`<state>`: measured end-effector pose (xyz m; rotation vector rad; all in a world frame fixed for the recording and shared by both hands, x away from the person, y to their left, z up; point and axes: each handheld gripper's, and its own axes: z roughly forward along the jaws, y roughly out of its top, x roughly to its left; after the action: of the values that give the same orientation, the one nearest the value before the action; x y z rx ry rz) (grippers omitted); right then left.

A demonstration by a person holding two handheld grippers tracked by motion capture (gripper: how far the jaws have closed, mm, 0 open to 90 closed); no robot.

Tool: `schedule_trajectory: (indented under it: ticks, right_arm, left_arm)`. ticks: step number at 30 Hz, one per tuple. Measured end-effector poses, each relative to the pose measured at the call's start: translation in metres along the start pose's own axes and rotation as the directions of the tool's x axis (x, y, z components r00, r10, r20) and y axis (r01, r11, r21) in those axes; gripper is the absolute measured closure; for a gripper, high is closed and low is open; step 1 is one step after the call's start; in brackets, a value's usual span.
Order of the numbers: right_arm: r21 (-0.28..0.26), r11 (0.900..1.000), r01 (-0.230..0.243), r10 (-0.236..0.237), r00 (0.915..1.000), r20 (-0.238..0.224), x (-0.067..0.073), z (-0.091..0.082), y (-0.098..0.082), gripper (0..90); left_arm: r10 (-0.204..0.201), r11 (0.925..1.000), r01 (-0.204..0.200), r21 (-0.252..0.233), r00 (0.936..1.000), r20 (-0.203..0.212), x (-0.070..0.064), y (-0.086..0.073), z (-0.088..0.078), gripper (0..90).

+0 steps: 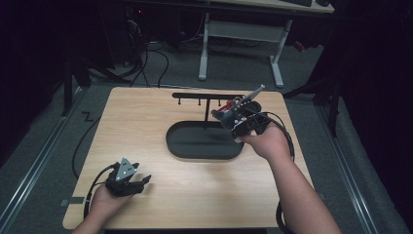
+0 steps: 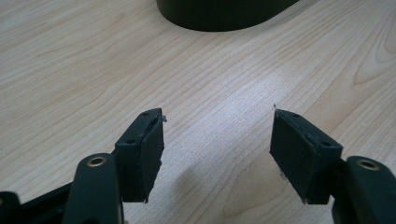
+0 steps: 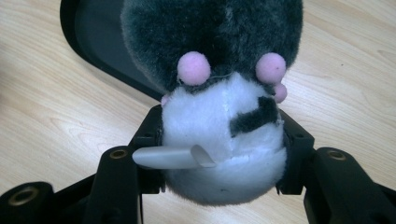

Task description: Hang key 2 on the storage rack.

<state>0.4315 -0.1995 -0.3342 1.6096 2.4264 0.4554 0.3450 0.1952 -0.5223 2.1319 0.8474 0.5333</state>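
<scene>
Fingers of the right gripper (image 3: 219,154) clamp a grey-and-white plush toy with pink pompoms (image 3: 224,116), held right of centre in the high view, above the right end of the black oval tray (image 1: 195,146). Left gripper (image 2: 217,140), lower left, rests on the light wooden surface (image 1: 146,122), fingers parted and holding nothing.

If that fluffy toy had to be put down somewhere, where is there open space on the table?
The widest bare wood lies left of the black oval tray, reaching the table's left and far edges. Another free strip runs along the near edge, between the left gripper and the person's right forearm. Around the black rack and right gripper, shut on the plush toy, it is crowded.
</scene>
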Motion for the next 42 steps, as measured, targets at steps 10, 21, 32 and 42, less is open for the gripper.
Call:
schedule_trajectory:
  ticks: [10, 21, 32, 42]
  right_arm:
    - [-0.016, 1.0, -0.008, 0.009, 0.9998, 0.016, -0.005, -0.007, 0.007, 48.3]
    - [-0.033, 0.999, -0.014, 0.015, 0.9997, 0.018, -0.001, -0.01, 0.019, 48.3]
    - [-0.048, 0.999, 0.01, -0.01, 0.9999, 0.011, 0.009, -0.012, 0.021, 48.4]
    - [-0.028, 0.999, -0.026, 0.028, 0.9982, 0.053, 0.002, 0.004, 0.022, 48.3]
  left_arm:
    - [0.0, 1.0, 0.0, 0.0, 1.0, 0.001, 0.001, 0.0, -0.001, 35.3]
    - [0.0, 1.0, 0.0, -0.002, 1.0, -0.001, 0.002, -0.001, -0.001, 35.3]
    - [0.002, 1.0, -0.002, 0.002, 1.0, -0.001, 0.002, -0.001, -0.002, 35.4]
    - [-0.004, 1.0, 0.004, 0.001, 1.0, 0.001, 0.002, -0.002, -0.002, 35.4]
